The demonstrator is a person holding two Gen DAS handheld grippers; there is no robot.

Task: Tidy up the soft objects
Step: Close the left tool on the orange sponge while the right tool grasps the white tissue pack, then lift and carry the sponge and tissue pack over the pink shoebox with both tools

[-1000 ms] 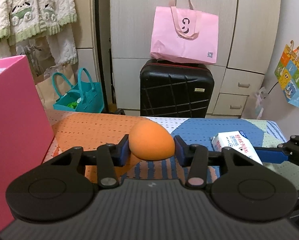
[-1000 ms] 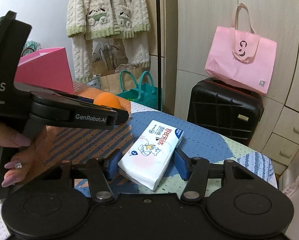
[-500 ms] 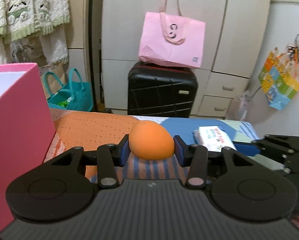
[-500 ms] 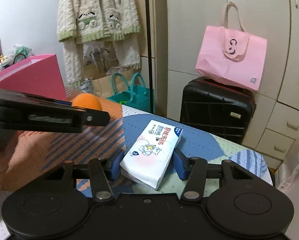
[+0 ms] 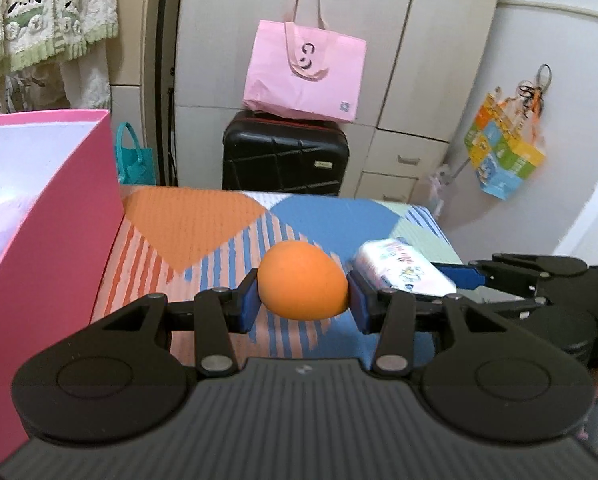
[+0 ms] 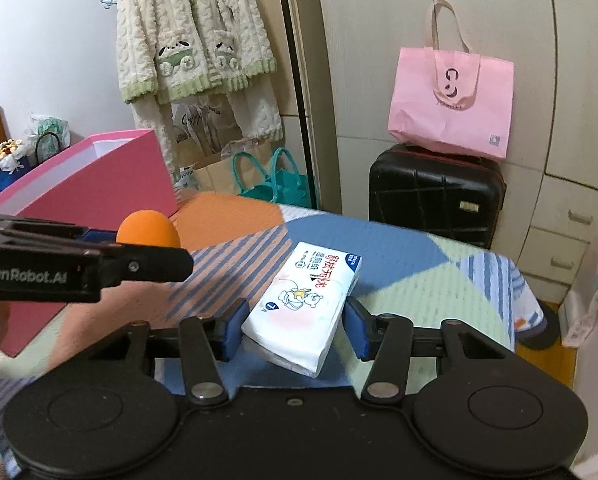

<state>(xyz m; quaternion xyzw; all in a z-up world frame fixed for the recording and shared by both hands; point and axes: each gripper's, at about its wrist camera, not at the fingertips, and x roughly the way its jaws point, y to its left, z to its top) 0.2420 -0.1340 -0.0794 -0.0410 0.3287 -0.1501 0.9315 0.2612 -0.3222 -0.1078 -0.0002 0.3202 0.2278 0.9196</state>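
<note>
The left gripper (image 5: 303, 294) pinches an orange egg-shaped sponge (image 5: 302, 291) between its blue pads, lifted clear of the patterned tablecloth (image 5: 203, 220). The open pink box (image 5: 51, 216), with soft items already inside, stands just to its left. The right gripper (image 6: 294, 330) brackets a tissue pack (image 6: 303, 308); its pads appear to touch the pack's sides, though a firm squeeze cannot be confirmed. To do this well, carry the sponge leftward over the box wall before loosening, keeping the squeeze light.

"GenRobot.AI" – left gripper (image 6: 149, 250); "7" – tissue pack (image 6: 303, 312)
</note>
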